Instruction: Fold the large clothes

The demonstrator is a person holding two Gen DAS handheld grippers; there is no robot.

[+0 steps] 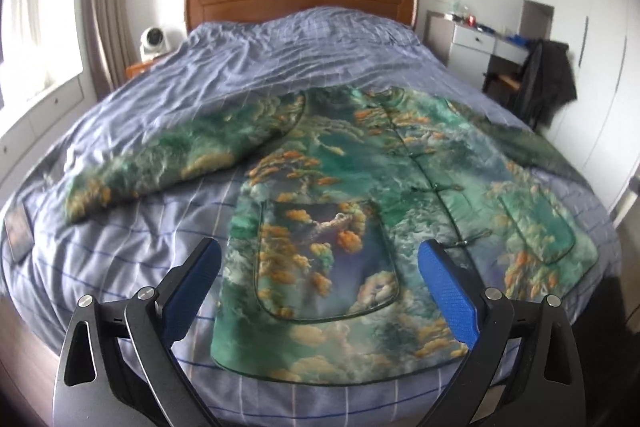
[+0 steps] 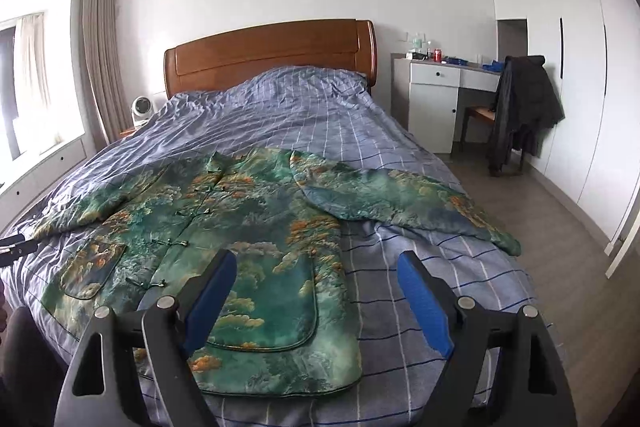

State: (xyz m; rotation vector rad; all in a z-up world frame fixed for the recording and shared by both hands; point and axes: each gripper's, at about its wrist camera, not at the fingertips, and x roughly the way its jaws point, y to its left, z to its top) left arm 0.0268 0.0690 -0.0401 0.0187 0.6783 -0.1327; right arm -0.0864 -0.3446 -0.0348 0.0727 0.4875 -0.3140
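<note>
A green jacket (image 1: pixel 360 187) with orange tree and cloud print lies flat, front up and buttoned, on the blue checked bed cover (image 1: pixel 240 67). Its sleeves are spread out to both sides. My left gripper (image 1: pixel 320 259) is open and empty, held above the jacket's left pocket near the hem. In the right wrist view the jacket (image 2: pixel 248 227) lies left of centre, and its right sleeve (image 2: pixel 400 199) reaches toward the bed's right edge. My right gripper (image 2: pixel 316 267) is open and empty above the jacket's right pocket and side seam.
A wooden headboard (image 2: pixel 272 55) stands at the far end. A white desk (image 2: pixel 436 99) and a chair with a dark coat (image 2: pixel 524 103) are on the right. A small white fan (image 1: pixel 154 43) sits at the left, by the curtain and window.
</note>
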